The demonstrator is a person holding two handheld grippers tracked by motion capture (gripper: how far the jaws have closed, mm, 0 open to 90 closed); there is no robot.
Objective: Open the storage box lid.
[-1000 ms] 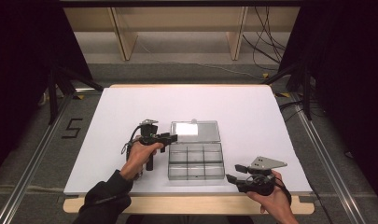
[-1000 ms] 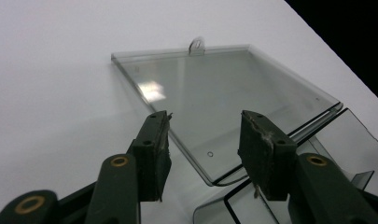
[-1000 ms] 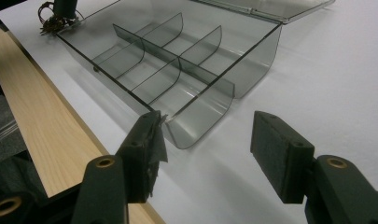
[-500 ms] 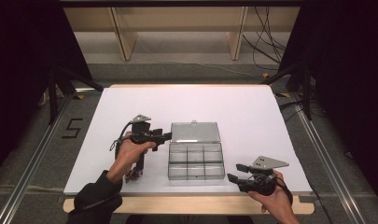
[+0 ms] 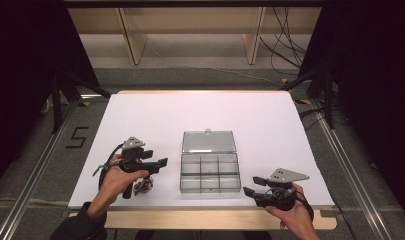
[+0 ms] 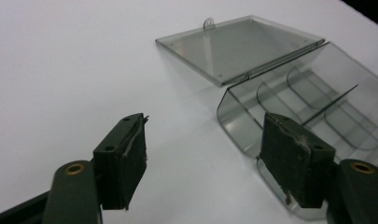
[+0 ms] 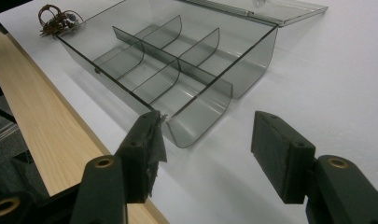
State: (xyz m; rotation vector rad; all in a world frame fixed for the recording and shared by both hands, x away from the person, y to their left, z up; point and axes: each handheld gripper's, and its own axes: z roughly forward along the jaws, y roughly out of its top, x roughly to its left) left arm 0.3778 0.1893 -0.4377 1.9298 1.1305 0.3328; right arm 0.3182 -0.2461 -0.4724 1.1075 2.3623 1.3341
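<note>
Beside the open clear box (image 5: 210,172), both the left gripper (image 5: 157,163) and right gripper (image 5: 251,186) gape empty; a small tangled thing, perhaps wire (image 5: 142,186), lies near the left.

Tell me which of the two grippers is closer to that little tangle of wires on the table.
The left gripper. The small wire tangle lies just beneath that hand, left of the clear box; the right gripper sits on the box's other side.

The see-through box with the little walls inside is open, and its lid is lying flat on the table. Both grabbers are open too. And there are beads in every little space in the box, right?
Not quite: the spaces in the box are empty, as the right gripper view shows. The lid does lie flat, and the left gripper and right gripper are both open.
</note>
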